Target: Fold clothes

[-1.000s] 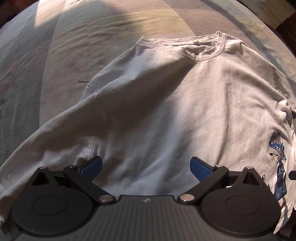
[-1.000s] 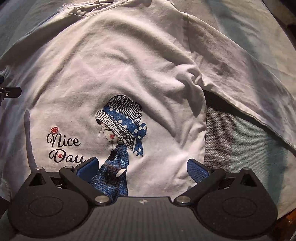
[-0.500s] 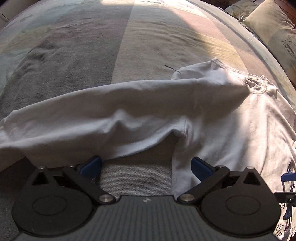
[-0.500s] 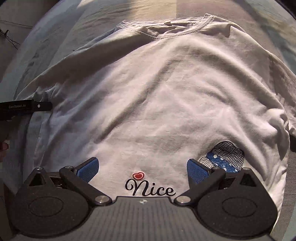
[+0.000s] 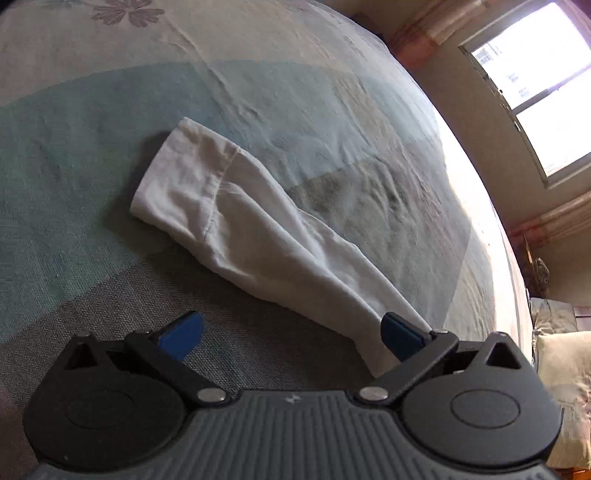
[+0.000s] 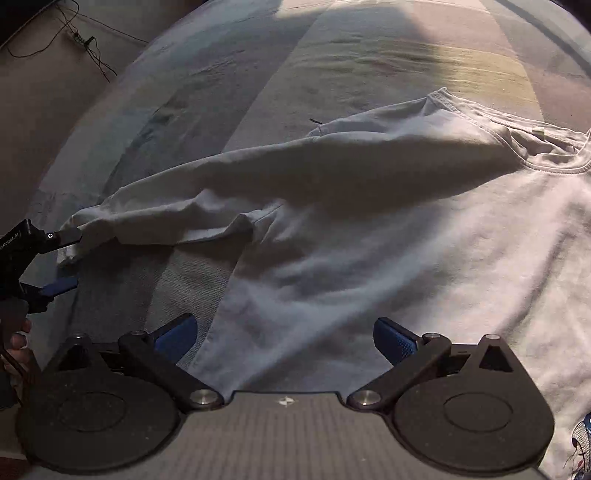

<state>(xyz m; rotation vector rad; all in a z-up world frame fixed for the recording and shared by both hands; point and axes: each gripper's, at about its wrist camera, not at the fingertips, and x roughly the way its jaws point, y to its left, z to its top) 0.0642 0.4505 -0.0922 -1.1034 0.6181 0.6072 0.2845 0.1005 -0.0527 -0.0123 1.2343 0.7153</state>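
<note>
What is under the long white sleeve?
Under the long white sleeve lies the striped green and grey bedspread, visible all around it. The patch directly beneath is covered. The open left tongs hover near its wide end.

My left gripper (image 5: 291, 334) and my right gripper (image 6: 286, 332) are both black with blue pads on the fingers (image 5: 183, 332), and each has a dark grey ribbed body behind them. The shirt (image 6: 388, 258) is white, its sleeve (image 5: 255, 236) the same plain white with white stitching, and a small patch of blue and black print (image 6: 580, 446) shows at its lower right edge. Under it the bedspread (image 5: 74, 155) runs in broad blocks of pale teal, grey and beige, with a faded pink-brown flower pattern (image 5: 125, 11) at the top, and beside it lies a cream pillow (image 5: 565, 376)
</note>
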